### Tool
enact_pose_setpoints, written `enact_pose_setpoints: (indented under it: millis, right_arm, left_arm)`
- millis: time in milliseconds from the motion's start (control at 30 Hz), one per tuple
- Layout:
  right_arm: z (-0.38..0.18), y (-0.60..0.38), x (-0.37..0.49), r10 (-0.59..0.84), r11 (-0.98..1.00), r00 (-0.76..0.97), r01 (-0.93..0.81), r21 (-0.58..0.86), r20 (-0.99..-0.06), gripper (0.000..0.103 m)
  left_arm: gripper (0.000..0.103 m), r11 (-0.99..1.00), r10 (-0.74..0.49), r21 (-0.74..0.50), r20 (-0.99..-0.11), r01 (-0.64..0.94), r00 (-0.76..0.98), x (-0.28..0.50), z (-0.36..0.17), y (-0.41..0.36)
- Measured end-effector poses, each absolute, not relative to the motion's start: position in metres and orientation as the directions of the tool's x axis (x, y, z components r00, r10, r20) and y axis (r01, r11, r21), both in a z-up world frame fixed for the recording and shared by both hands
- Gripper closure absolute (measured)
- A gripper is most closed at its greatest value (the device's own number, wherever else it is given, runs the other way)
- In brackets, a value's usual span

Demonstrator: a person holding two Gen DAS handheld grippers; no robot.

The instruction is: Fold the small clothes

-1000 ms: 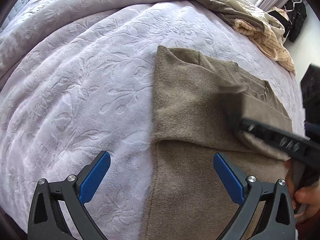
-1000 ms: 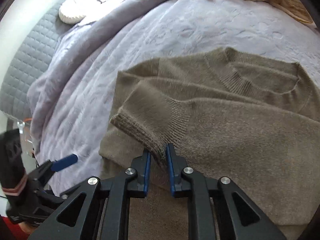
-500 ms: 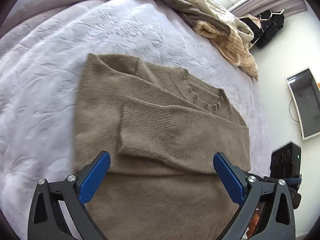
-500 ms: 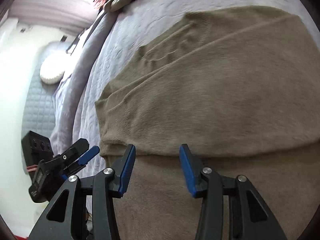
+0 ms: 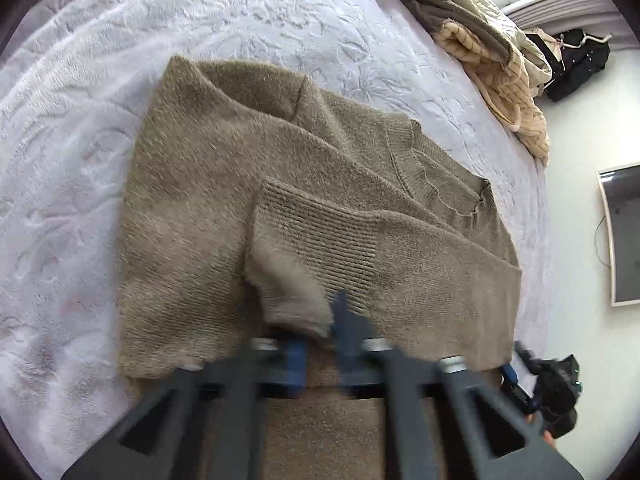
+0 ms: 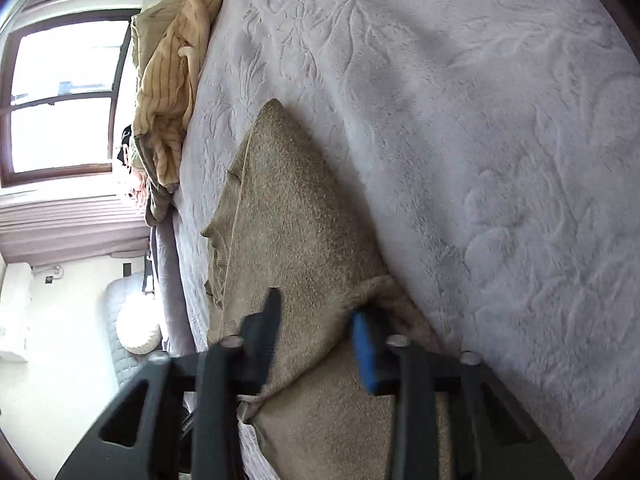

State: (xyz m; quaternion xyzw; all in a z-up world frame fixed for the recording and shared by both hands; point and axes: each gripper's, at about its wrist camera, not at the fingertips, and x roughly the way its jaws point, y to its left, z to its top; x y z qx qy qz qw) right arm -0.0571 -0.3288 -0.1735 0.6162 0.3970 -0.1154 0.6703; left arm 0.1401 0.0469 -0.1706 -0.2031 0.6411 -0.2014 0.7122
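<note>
Taupe knit, a sweater (image 5: pixel 248 184), lies flat on the pale embossed bedspread (image 5: pixel 80 140) in the left wrist view, one ribbed cuff (image 5: pixel 316 248) folded across its body. The left gripper (image 5: pixel 320 344), blurred, has its jaws drawn together at the cuff's near edge; whether they pinch it I cannot tell. Crumpled striped bedding (image 5: pixel 492 64) lies beyond.

In the right wrist view the right gripper (image 6: pixel 316 344) is closing, sweater fabric (image 6: pixel 296 240) bunched between its jaws. No writing is readable.
</note>
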Motion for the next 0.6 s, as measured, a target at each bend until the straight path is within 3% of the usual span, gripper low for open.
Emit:
enact_pose_setpoints:
  millis: [167, 300, 400, 600]
  right_arm:
    - [-0.146, -0.335, -0.05, 0.325, 0.381, 0.654, 0.57, 0.728, -0.683, 0.097]
    - [-0.169, -0.342, -0.053, 0.33, 0.436, 0.577, 0.608, 0.663, -0.747, 0.097]
    - [-0.184, -0.345, -0.057, 0.349, 0.43, 0.578, 0.601, 0.674, -0.738, 0.097]
    - [-0.17, -0.349, -0.066, 0.355, 0.485, 0.547, 0.585, 0.65, -0.758, 0.095]
  left_arm:
    - [0.095, 0.835, -0.549, -0.543, -0.818, 0.087, 0.168, 0.124, -0.149, 0.048]
    - [0.095, 0.853, -0.522, -0.517, -0.842, 0.072, 0.136, 0.112, -0.171, 0.048]
    - [0.095, 0.845, -0.534, -0.529, -0.831, 0.074, 0.155, 0.106, -0.171, 0.053]
    - [0.095, 0.899, -0.437, -0.419, -0.878, 0.127, 0.195, 0.103, -0.157, 0.063]
